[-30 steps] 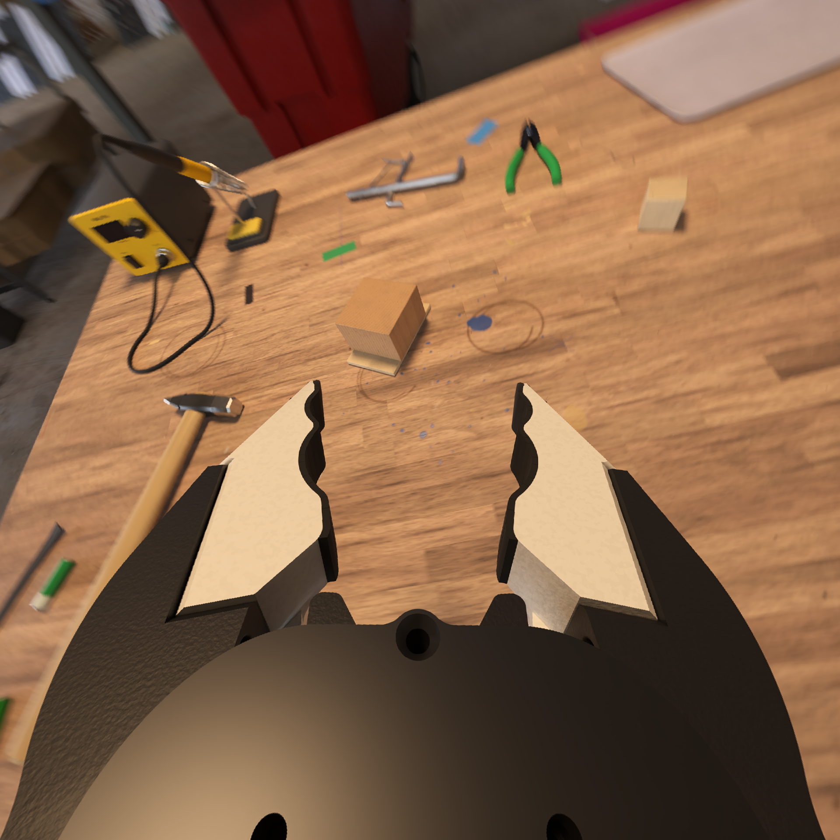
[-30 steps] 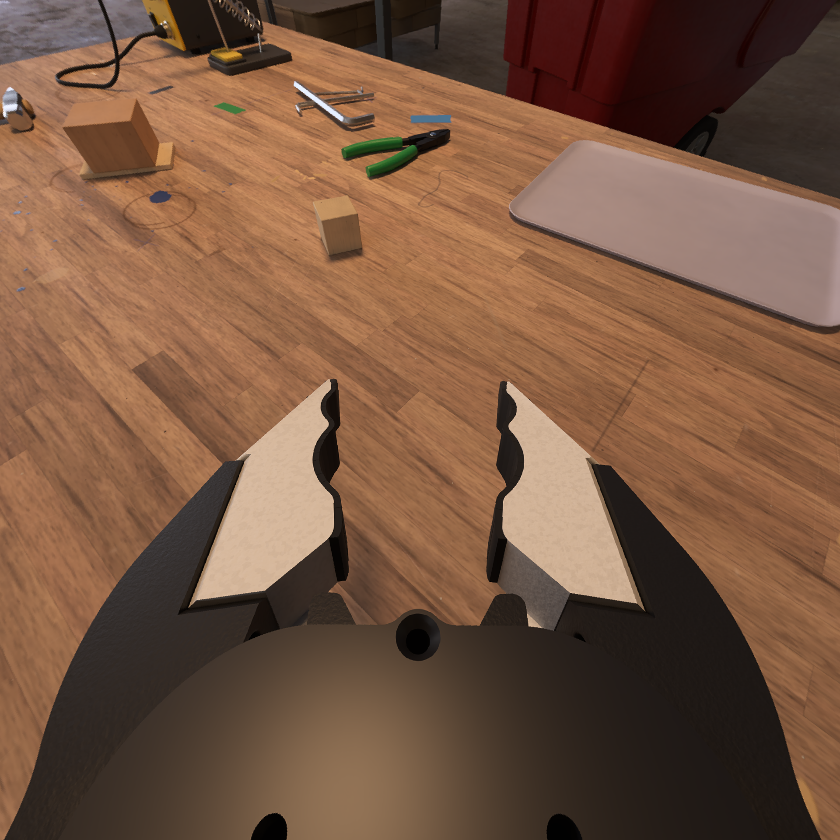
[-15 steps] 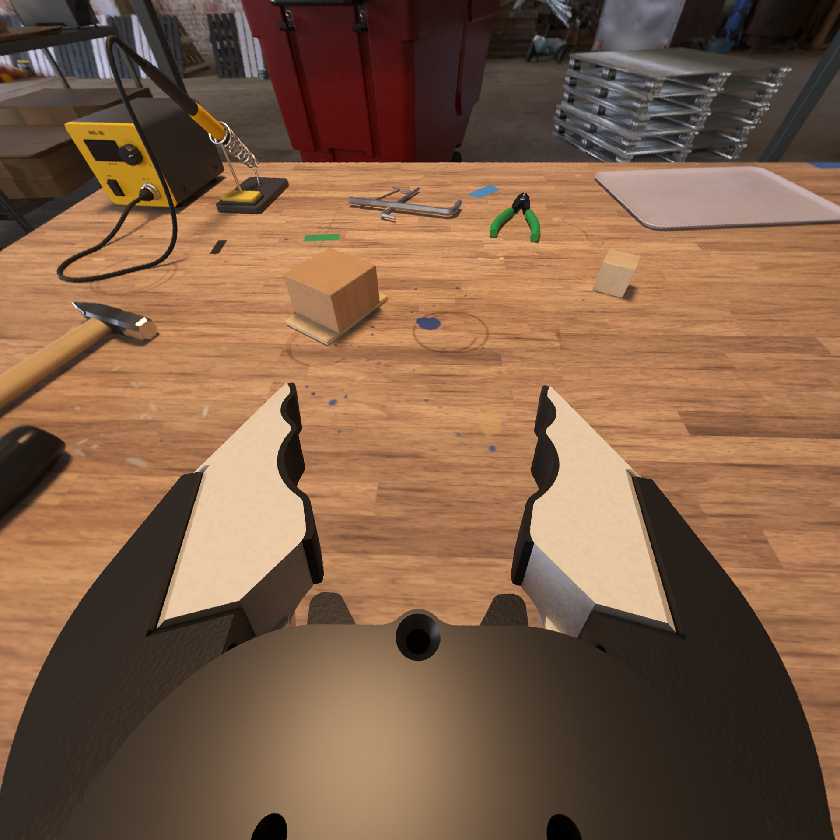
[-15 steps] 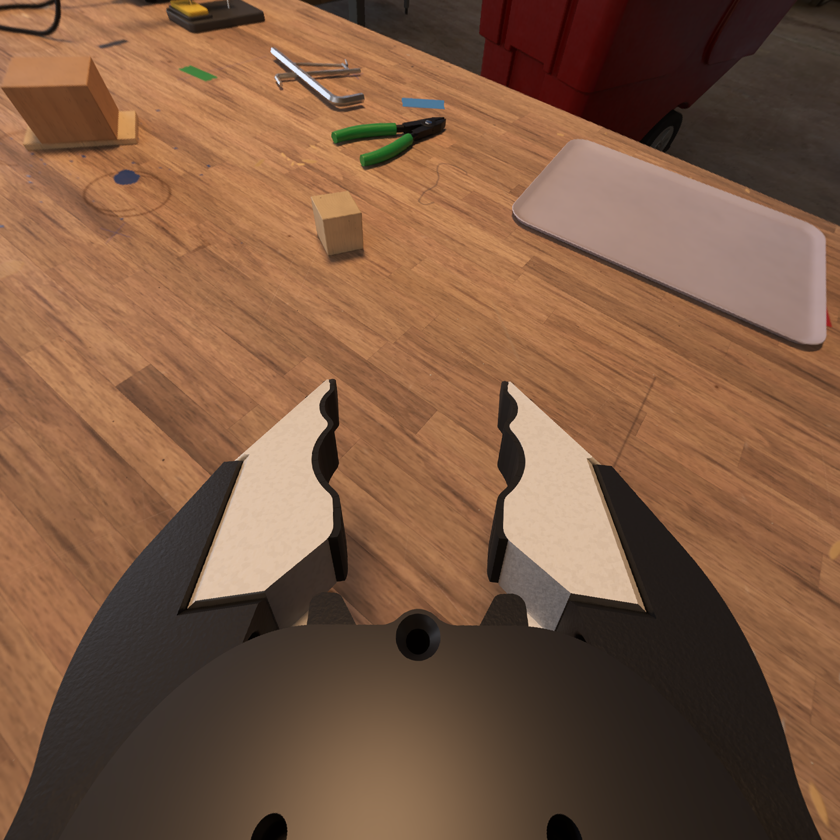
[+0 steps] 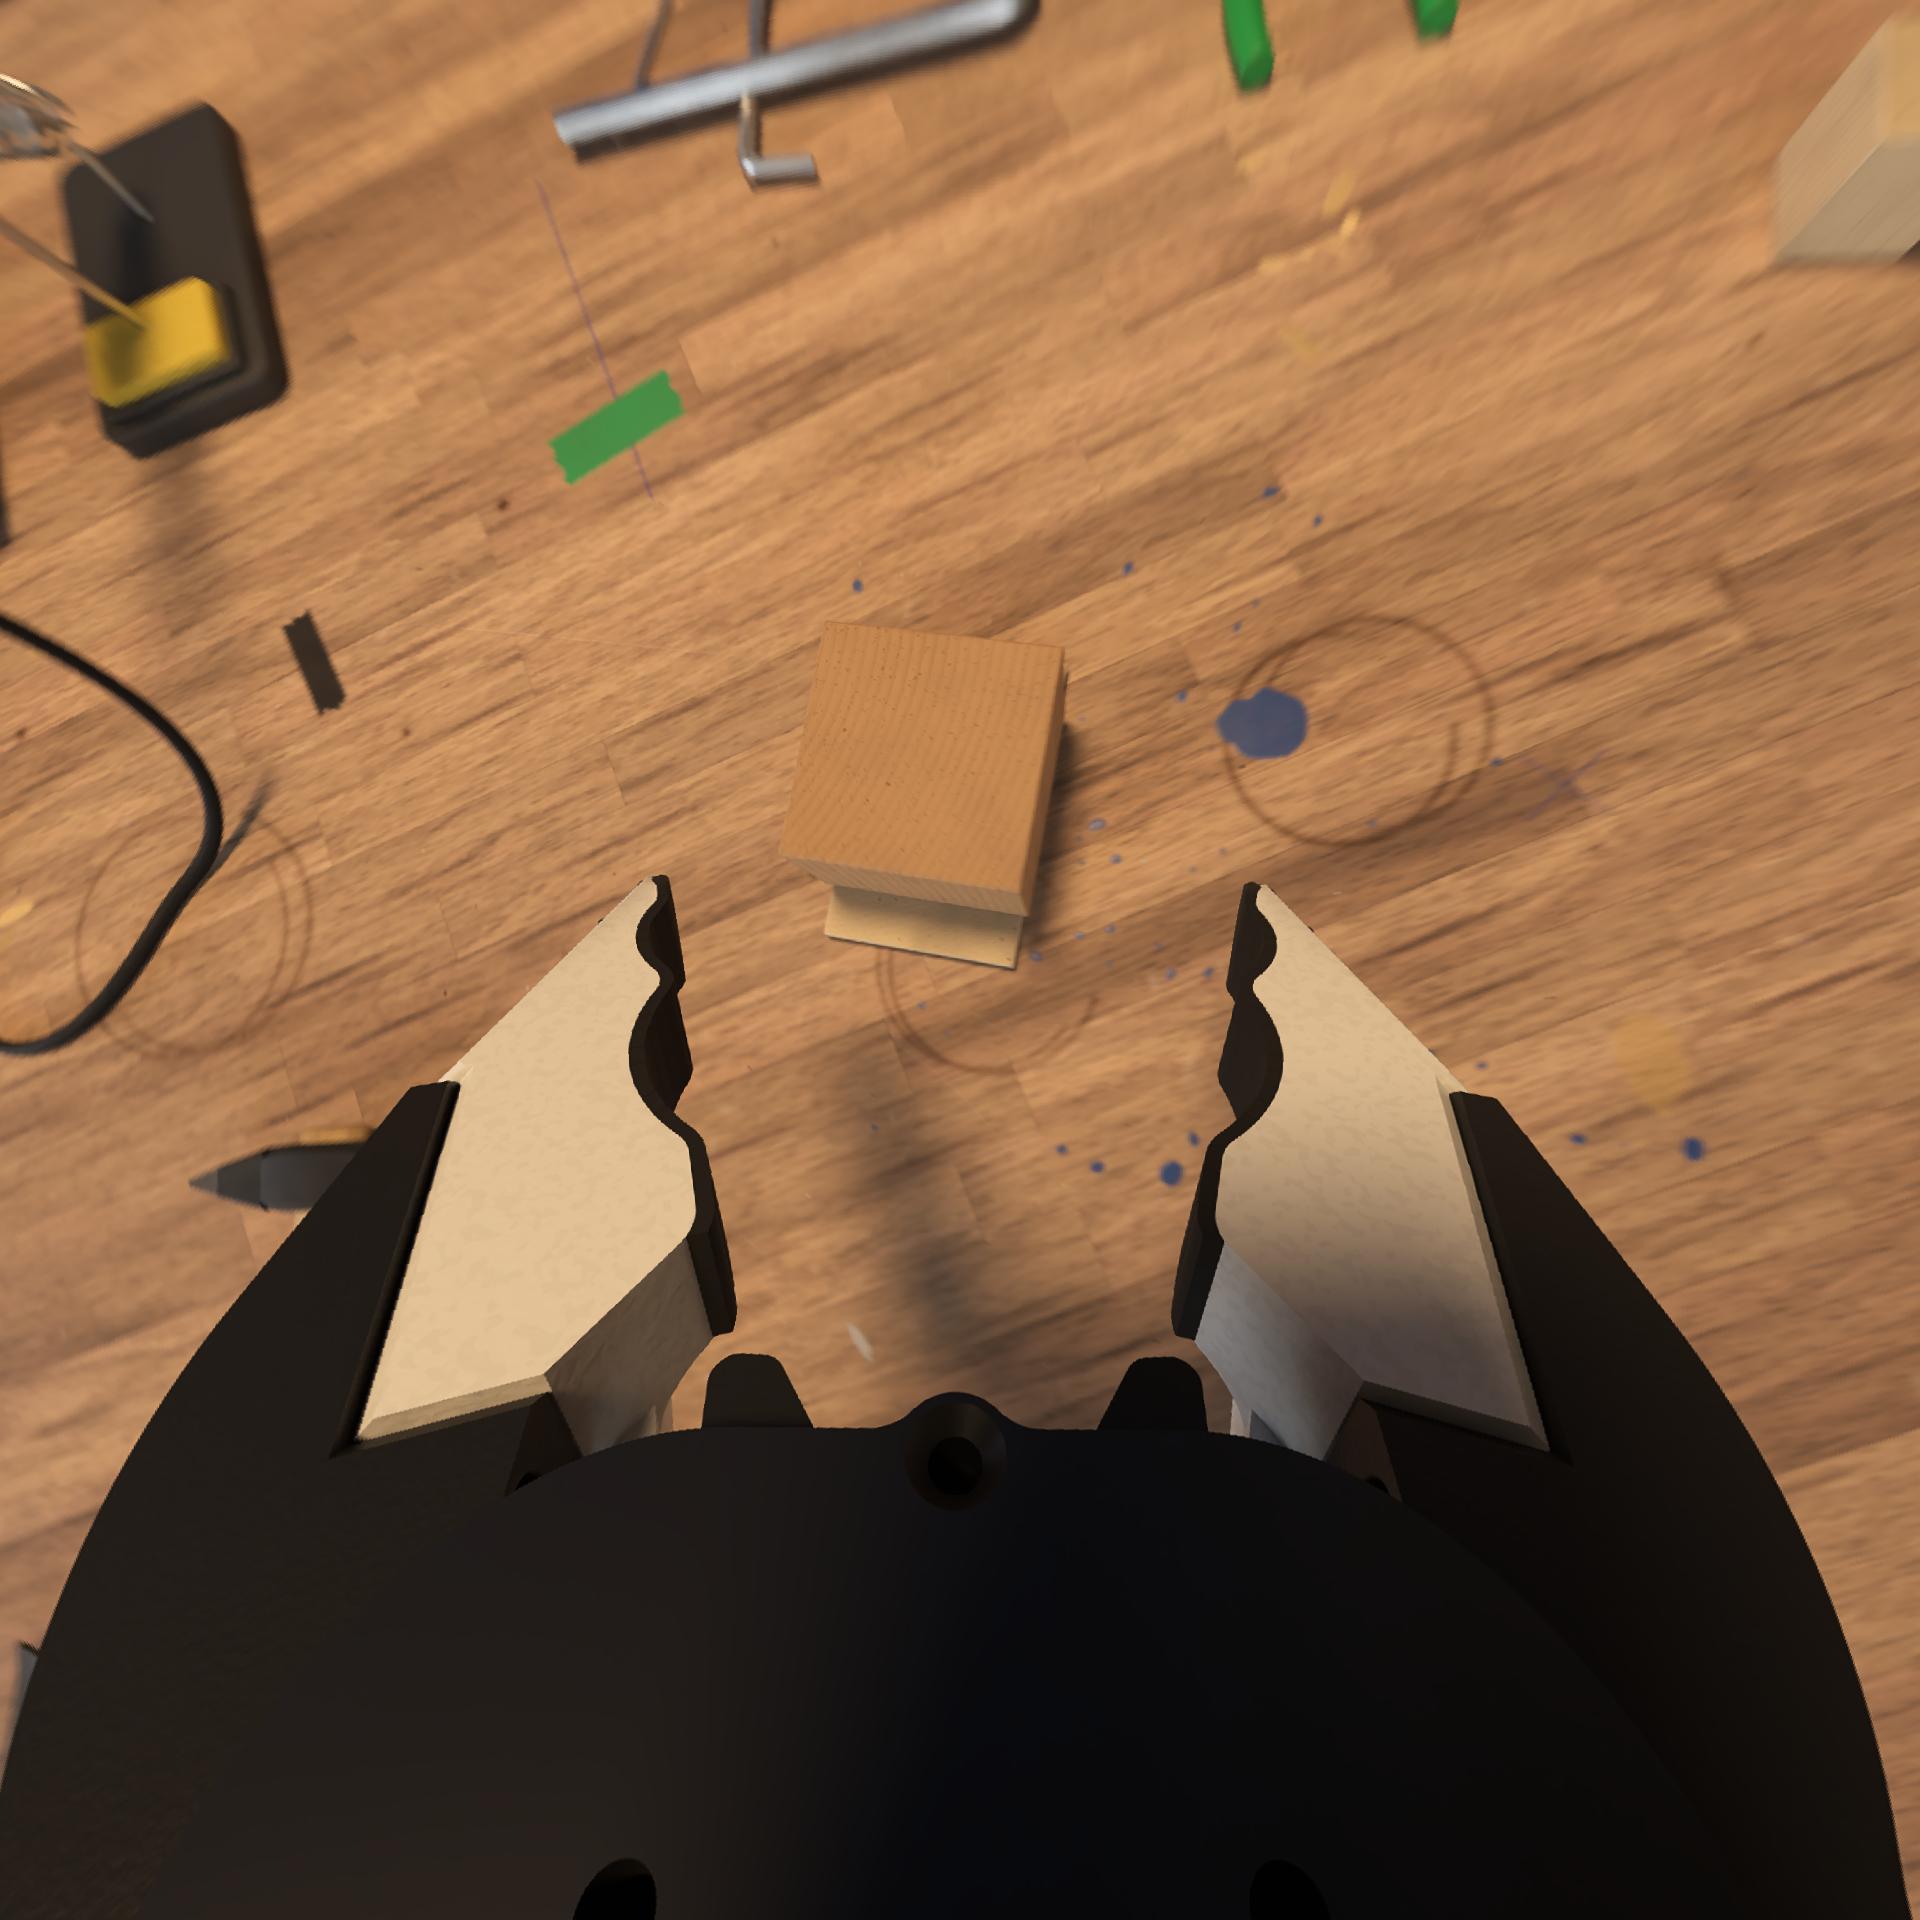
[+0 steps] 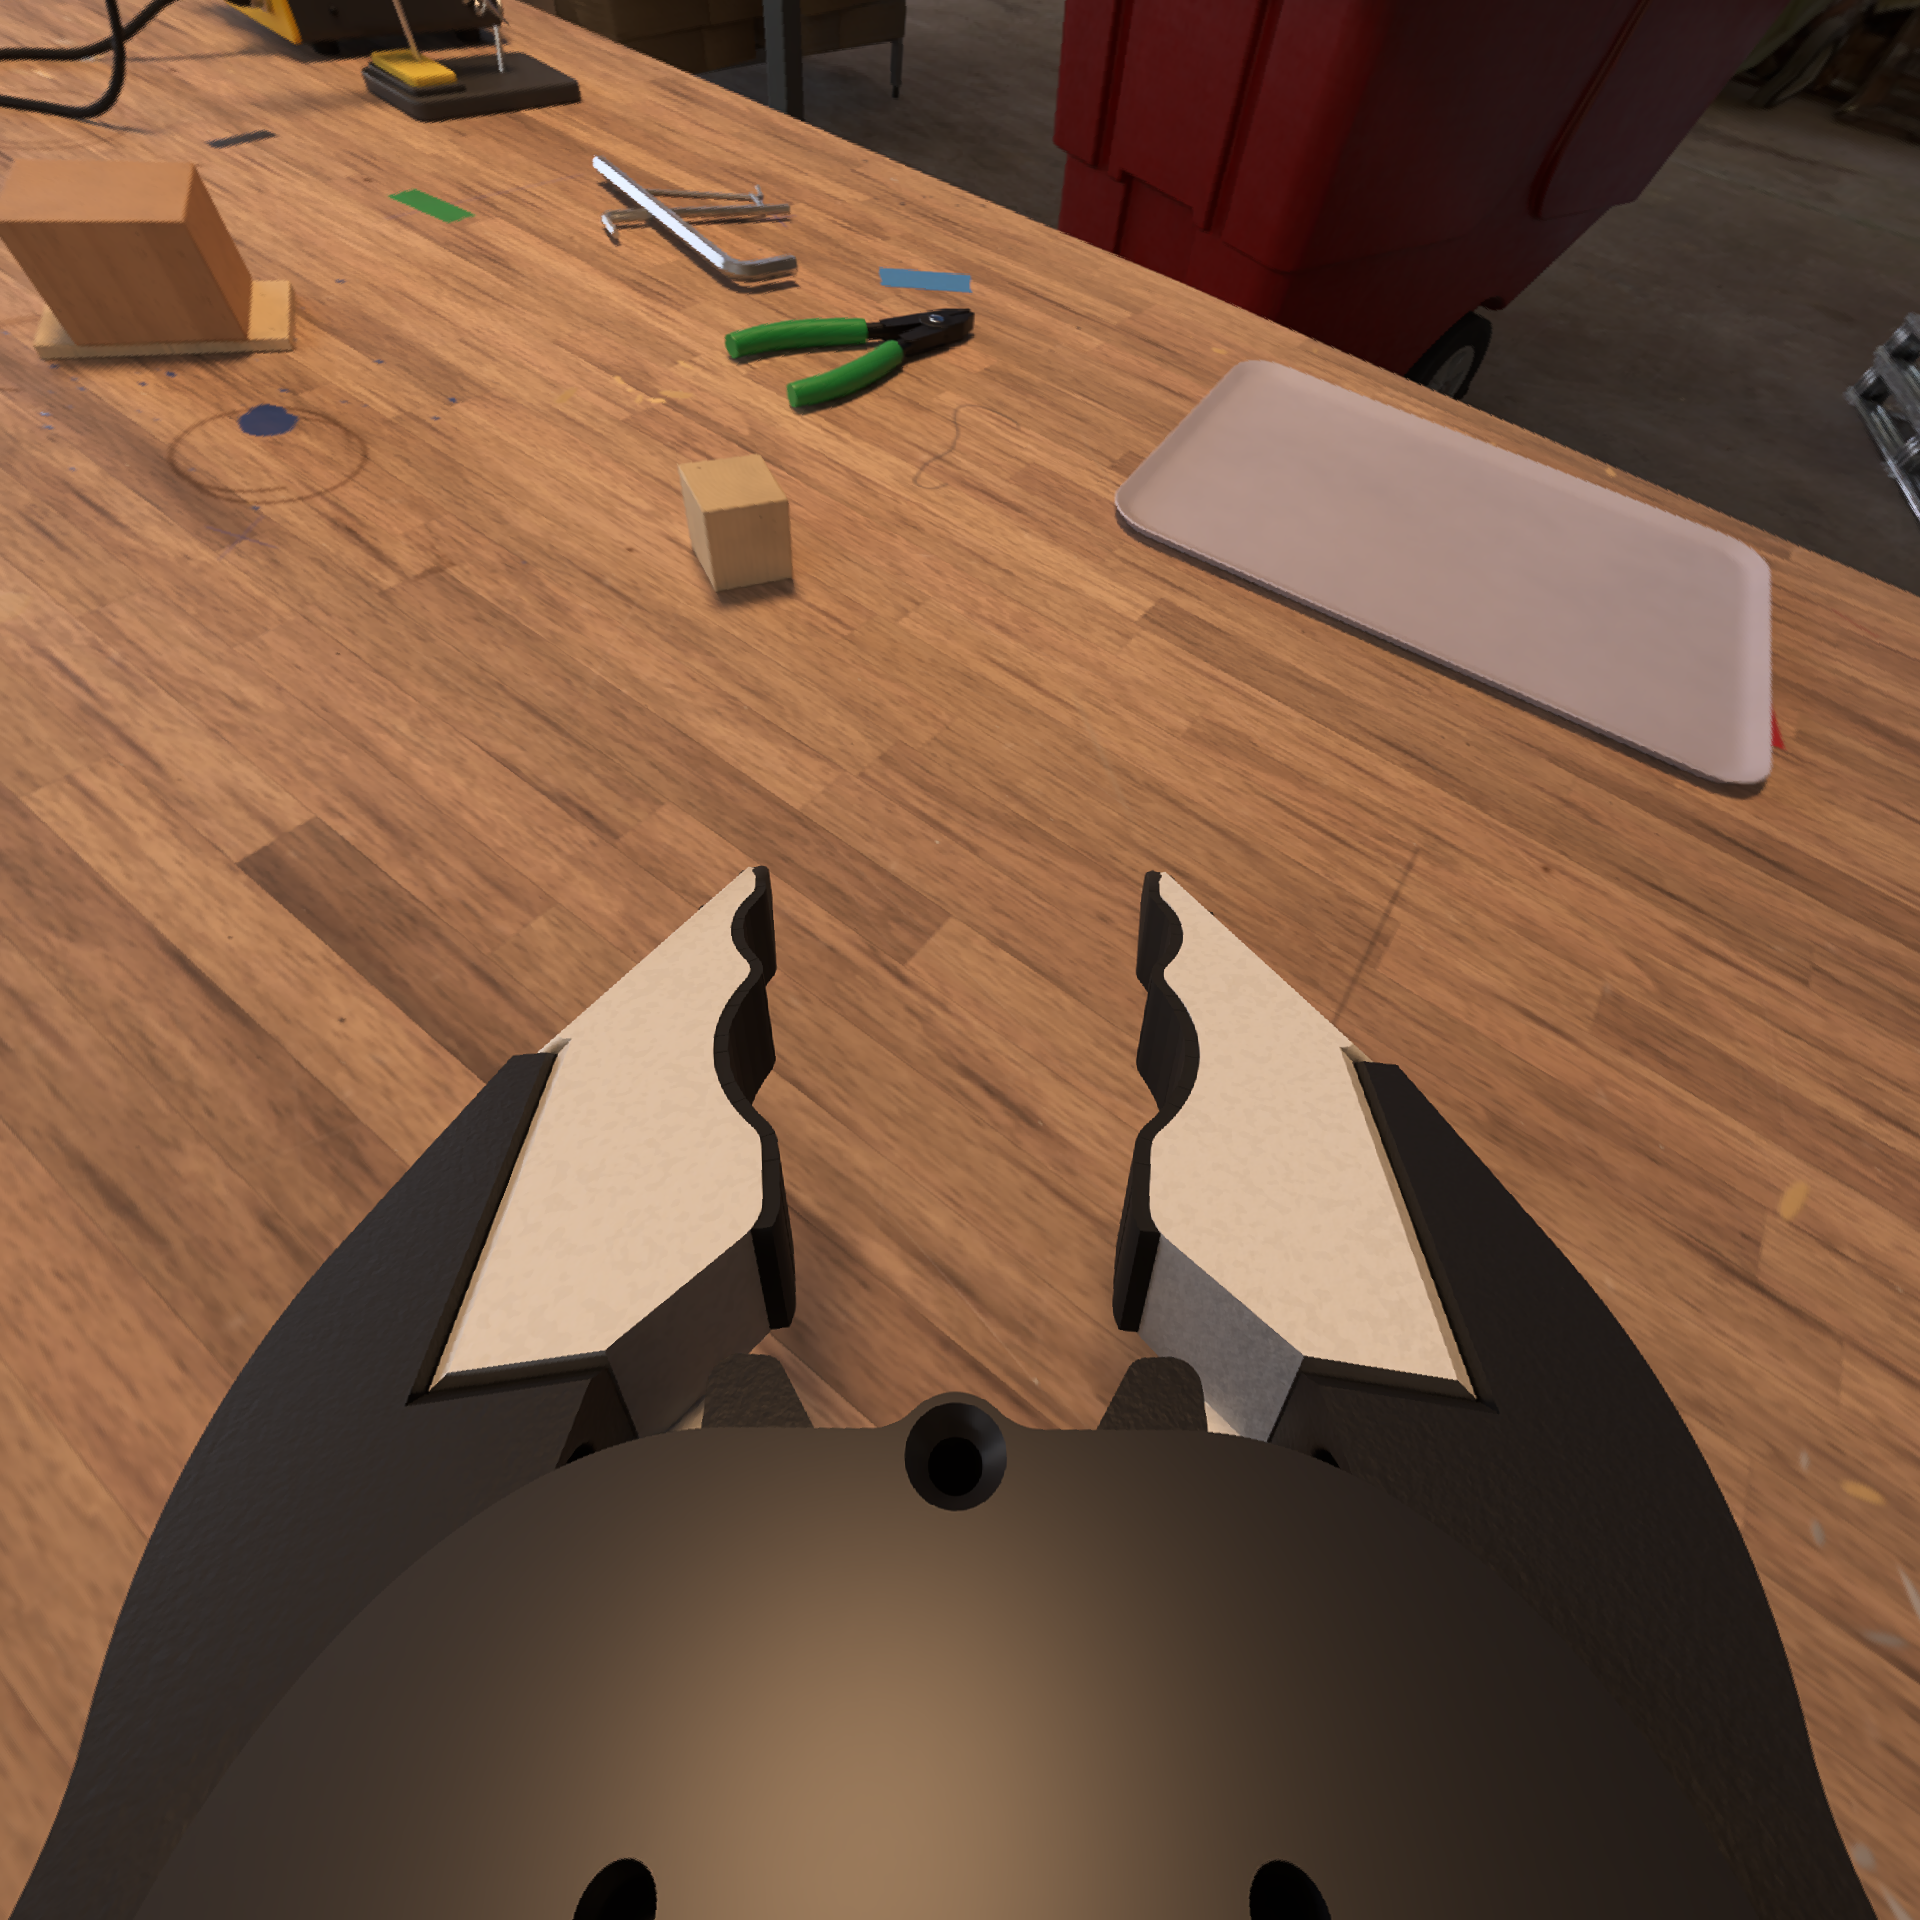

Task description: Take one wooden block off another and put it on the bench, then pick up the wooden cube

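A large brown wooden block sits on a thin pale wooden slab on the bench. My left gripper is open and empty, looking almost straight down, with the stack just ahead of its fingertips. The stack also shows in the right wrist view, block on slab, at the far left. A small pale wooden cube stands on the bench ahead of my right gripper, which is open, empty and well short of it. The cube shows at the left wrist view's top right edge.
Green-handled pliers, hex keys, a green tape strip and a soldering stand lie beyond the blocks. A flat pinkish tray lies at the right. A black cable and a hammer head lie left.
My left gripper has moved forward over the bench and tipped down, so the stack is now just ahead of its fingertips. The right gripper shifted only slightly. Both stay open.
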Robot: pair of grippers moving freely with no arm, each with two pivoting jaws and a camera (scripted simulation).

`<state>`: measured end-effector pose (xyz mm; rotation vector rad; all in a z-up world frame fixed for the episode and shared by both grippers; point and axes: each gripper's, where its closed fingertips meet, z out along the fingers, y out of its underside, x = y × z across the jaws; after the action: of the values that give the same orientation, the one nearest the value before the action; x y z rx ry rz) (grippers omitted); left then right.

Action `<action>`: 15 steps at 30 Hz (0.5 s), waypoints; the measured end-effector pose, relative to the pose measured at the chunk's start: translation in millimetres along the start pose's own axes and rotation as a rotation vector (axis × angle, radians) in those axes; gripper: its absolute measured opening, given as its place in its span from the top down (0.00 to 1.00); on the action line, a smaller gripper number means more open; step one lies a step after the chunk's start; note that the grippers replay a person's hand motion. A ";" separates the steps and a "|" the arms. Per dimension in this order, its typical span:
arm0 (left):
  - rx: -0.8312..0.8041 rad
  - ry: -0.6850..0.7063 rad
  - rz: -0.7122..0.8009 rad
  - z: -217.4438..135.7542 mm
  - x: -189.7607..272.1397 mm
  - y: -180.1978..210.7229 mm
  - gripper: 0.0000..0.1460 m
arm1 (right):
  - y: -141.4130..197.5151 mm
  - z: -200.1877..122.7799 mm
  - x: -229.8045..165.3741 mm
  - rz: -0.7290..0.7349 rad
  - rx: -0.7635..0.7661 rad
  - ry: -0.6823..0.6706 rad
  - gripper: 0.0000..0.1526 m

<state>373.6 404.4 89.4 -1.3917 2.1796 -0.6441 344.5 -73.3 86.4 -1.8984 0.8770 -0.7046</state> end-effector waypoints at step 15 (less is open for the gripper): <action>-0.298 0.192 0.087 80.9 -4.9 17.4 0.44 | 28.5 -18.7 43.3 0.084 -0.008 0.040 0.54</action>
<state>413.0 404.5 16.5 -1.4178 2.5579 -0.4507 347.5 -127.0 74.1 -1.8485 0.9807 -0.6915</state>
